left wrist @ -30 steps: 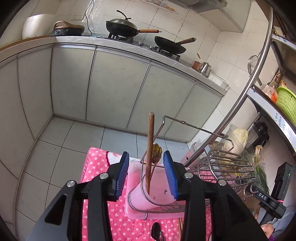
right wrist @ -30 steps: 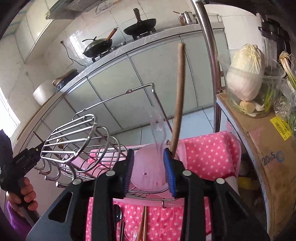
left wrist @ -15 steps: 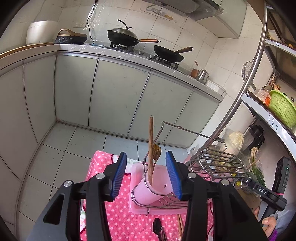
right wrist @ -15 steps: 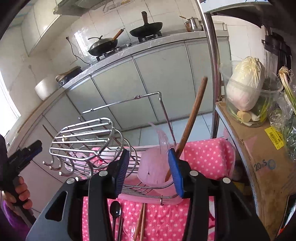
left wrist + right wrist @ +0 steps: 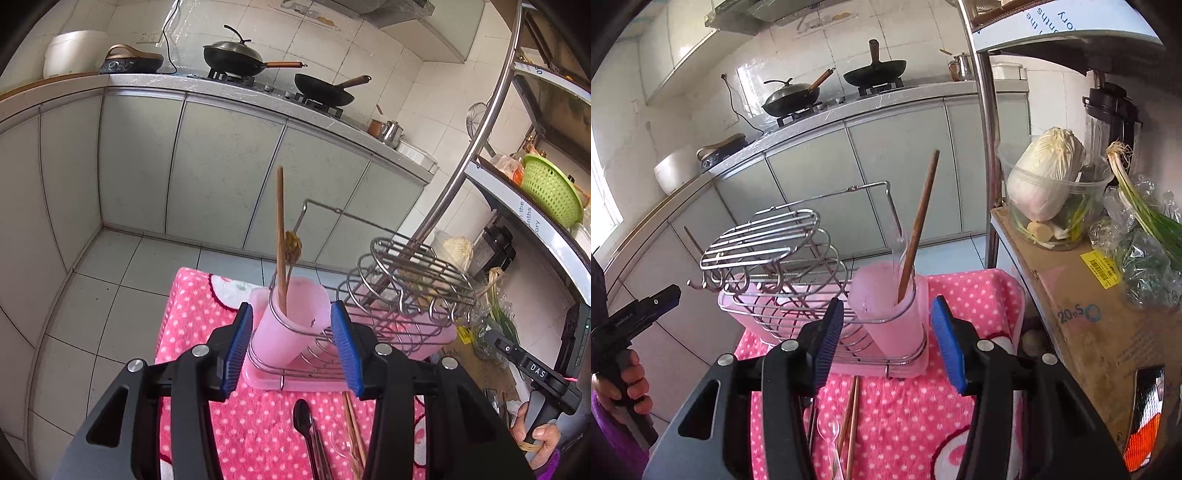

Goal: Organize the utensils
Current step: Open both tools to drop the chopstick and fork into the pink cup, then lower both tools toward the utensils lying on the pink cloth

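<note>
Both my grippers, left and right, stand empty, the right's fingers just widened. The wooden stick leans in the pink cup at the rack's near right end; spoon and chopsticks lie on the cloth nearer me.

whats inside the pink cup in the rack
A brown wooden handle stands in the pink cup, leaning against its rim, with a clear plastic piece beside it. The cup wall hides their lower ends and the bottom.

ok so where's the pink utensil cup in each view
Left wrist: the pink utensil cup sits lower centre, between the left gripper's blue pads.
Right wrist: it sits lower centre, between the right gripper's pads.
Shared landmark: the wooden handle standing in it.
</note>
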Action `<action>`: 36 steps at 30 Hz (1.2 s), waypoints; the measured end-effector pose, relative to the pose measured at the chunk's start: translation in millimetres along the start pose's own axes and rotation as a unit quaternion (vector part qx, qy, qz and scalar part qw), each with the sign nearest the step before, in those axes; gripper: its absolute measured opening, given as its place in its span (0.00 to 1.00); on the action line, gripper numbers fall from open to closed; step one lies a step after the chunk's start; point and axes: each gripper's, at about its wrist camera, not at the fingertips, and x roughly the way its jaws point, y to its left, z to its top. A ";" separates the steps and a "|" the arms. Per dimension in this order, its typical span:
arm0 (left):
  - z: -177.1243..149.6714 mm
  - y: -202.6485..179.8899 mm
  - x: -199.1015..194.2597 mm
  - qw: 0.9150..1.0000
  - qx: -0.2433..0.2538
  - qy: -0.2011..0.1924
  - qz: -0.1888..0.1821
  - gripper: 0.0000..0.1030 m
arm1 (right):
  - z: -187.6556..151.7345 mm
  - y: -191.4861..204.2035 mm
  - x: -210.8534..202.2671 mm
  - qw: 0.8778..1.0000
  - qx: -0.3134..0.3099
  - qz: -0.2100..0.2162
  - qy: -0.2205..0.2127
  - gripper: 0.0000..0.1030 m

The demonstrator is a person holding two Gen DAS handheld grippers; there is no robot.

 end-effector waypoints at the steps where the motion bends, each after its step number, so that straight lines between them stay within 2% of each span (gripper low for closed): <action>1: -4.8 -1.6 0.6 1.000 0.001 0.005 -0.004 0.42 | -6.1 0.3 -2.4 1.000 -0.001 0.002 0.004 0.49; 9: -46.0 -18.2 16.4 0.998 0.021 0.062 -0.025 0.42 | -53.9 -1.5 4.7 0.998 0.004 0.022 0.063 0.49; 12: -64.2 -17.6 31.1 0.995 0.006 0.096 -0.039 0.42 | -69.5 -2.4 12.0 0.996 0.011 0.028 0.085 0.49; 16: -92.8 -12.8 62.9 0.984 -0.025 0.173 -0.047 0.42 | -85.7 -9.7 21.4 0.993 0.028 0.041 0.109 0.49; 19: -110.2 -13.3 86.4 0.974 -0.028 0.221 -0.043 0.37 | -95.4 -15.6 27.1 0.990 0.041 0.047 0.123 0.49; 25: -132.2 -18.7 125.7 0.957 -0.033 0.285 -0.030 0.28 | -105.7 -23.7 33.2 0.987 0.056 0.063 0.135 0.49; 28: -138.1 -21.1 141.2 0.953 -0.032 0.300 -0.014 0.21 | -109.0 -25.5 36.4 0.986 0.059 0.069 0.142 0.49; 32: -143.0 -22.2 156.9 0.950 -0.026 0.311 0.011 0.20 | -111.4 -25.2 39.3 0.984 0.059 0.078 0.147 0.49; 36: -141.9 -26.6 164.9 0.951 -0.023 0.309 0.020 0.17 | -114.0 -18.3 41.9 0.982 0.050 0.096 0.153 0.49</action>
